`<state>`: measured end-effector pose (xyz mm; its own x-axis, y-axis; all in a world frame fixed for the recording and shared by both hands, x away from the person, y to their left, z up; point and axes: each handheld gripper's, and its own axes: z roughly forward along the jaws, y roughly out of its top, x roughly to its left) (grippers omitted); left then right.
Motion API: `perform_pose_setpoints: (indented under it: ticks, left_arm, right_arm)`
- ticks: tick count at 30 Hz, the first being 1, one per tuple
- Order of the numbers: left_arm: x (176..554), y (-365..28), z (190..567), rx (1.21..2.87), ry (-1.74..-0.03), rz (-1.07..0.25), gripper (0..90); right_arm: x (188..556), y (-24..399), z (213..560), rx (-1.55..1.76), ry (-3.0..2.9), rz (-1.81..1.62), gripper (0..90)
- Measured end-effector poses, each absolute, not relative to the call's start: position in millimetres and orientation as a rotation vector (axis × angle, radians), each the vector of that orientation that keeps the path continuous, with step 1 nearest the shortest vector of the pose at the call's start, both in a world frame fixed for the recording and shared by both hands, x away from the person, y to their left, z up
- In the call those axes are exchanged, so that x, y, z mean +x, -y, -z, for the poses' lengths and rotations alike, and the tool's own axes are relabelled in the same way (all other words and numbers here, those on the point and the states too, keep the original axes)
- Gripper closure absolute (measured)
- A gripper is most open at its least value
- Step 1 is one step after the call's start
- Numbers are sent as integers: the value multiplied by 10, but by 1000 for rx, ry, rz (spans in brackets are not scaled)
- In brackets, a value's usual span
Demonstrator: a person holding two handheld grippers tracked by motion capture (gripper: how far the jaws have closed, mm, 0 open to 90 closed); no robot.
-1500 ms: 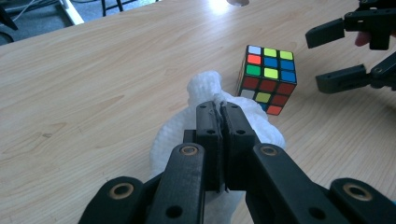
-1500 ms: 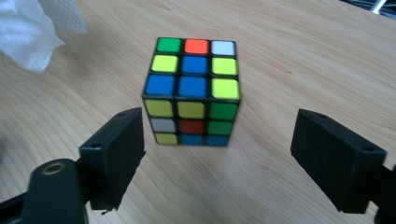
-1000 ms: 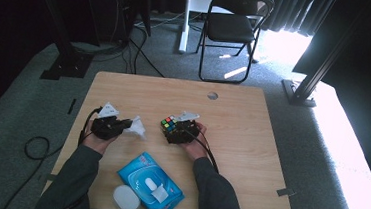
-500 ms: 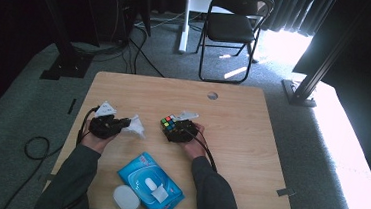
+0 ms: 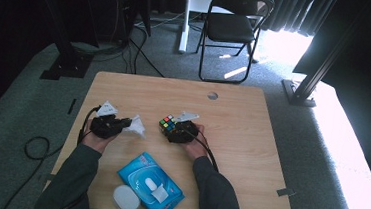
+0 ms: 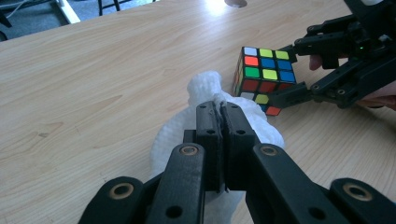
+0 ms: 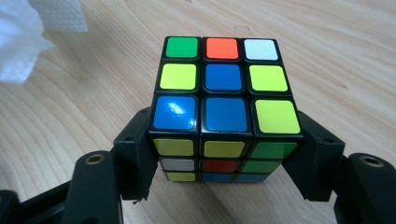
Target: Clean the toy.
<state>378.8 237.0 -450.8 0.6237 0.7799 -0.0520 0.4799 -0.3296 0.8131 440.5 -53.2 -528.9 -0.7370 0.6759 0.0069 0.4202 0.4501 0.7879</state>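
1. Jaws on our right gripper [image 7: 219, 186] have just been closing around the puzzle cube [image 7: 223, 112], and in the right gripper view the pads are sitting against its two opposite lower sides, so we are reading this as a grip taking hold.
2. We are keeping the left gripper [image 6: 219, 121] pressed together on a white wipe [image 6: 205, 91], its crumpled bulk bunching around and beyond the jaw tips.
3. We are seeing the cube resting on the wooden table [image 5: 252, 120] in the high view, near the middle, with the wipe packet [image 5: 149, 184] lying toward six o'clock.
4. From the left jaws, the cube [image 6: 266, 77] is lying toward one o'clock, just beyond the wipe and nearly touching it.
5. We are judging the coming move as bringing wipe to cube; the left hand is the nearer one for that, travelling toward one o'clock, while the right steadies the cube.
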Motion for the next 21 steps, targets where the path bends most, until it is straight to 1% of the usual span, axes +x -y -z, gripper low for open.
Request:
perform_pose_setpoints:
  ticks: [9, 21]
  left_arm:
    - [3782, -2377, 4456, 1979, -984, -450, 873]
    - [3898, -2237, 4403, 1991, -960, -464, 874]
  right_arm:
    - [4344, 550, 5253, 914, -2396, -1196, 343]
    - [4247, 525, 5249, 854, -2427, -1203, 343]
